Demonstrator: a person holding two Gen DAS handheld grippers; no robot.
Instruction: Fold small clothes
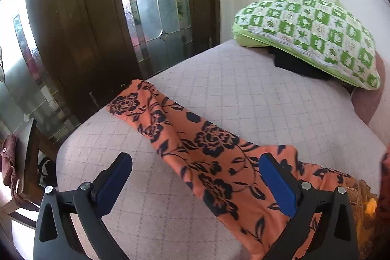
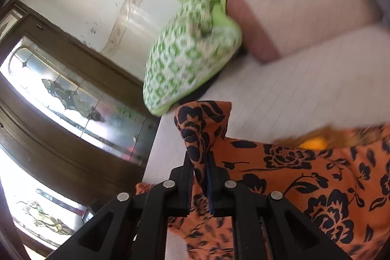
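Observation:
An orange garment with a black flower print [image 1: 209,150] lies stretched across the pale quilted bed [image 1: 243,94]. My left gripper [image 1: 195,177] hovers over it with its blue-padded fingers [image 1: 277,184] wide apart and nothing pinched. In the right wrist view the same orange garment [image 2: 304,177] is lifted at one edge, and my right gripper [image 2: 202,162] is shut on that fabric, which bunches up above the fingertips. A yellow patch [image 2: 313,144] on the garment shows blurred at the right.
A green-and-white patterned pillow [image 1: 312,35] rests on dark folded cloth [image 1: 297,65] at the bed's far corner by the white wall. Dark wooden doors with leaded glass [image 1: 151,4] stand beyond the bed's left edge. A pink blanket [image 2: 256,26] lies behind the pillow.

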